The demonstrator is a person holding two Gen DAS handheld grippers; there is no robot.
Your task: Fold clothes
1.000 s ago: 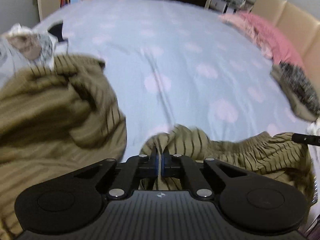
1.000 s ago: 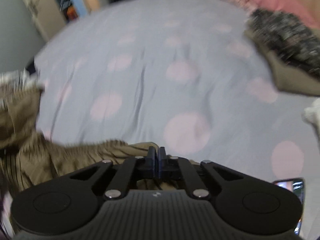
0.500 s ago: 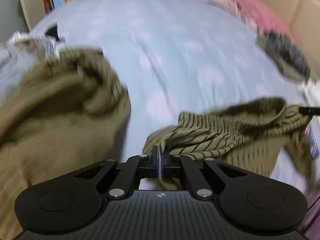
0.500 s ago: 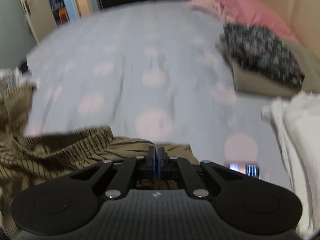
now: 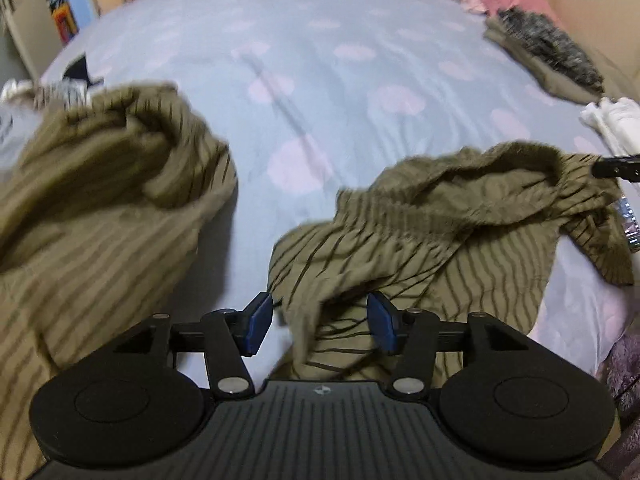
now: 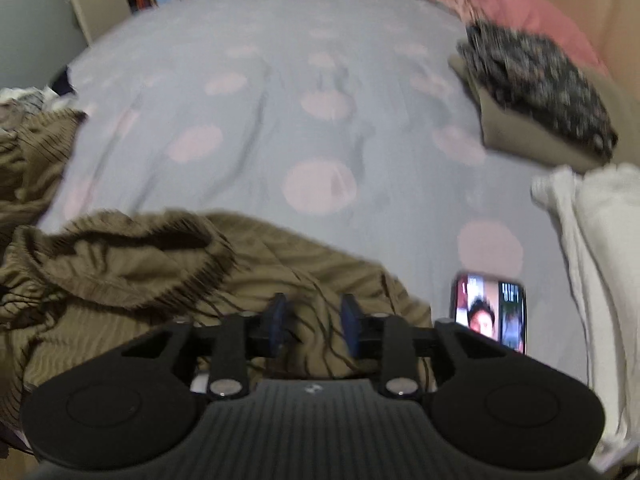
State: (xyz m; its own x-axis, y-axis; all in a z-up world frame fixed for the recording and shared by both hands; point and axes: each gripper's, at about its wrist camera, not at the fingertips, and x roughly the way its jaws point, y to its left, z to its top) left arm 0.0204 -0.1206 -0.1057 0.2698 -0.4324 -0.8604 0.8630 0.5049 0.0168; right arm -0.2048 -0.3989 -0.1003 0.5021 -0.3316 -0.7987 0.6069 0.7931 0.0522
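An olive garment with dark stripes (image 5: pixel 440 232) lies crumpled on the near edge of the bed (image 5: pixel 320 80); its gathered waistband faces up. It also shows in the right wrist view (image 6: pixel 160 264). My left gripper (image 5: pixel 320 320) is open, with the cloth lying loose between its blue pads. My right gripper (image 6: pixel 314 322) is open over the same garment, cloth between its fingers. A second olive striped piece (image 5: pixel 100 200) is bunched at the left.
The bed has a blue sheet with pink dots. A phone with a lit screen (image 6: pixel 490 312) lies right of my right gripper. White cloth (image 6: pixel 592 260) lies at the right edge. A dark patterned folded pile (image 6: pixel 536 80) and pink bedding (image 6: pixel 520 4) sit far right.
Both grippers were shut on the olive garment and have opened. The garment has dropped onto the bed and spread out.
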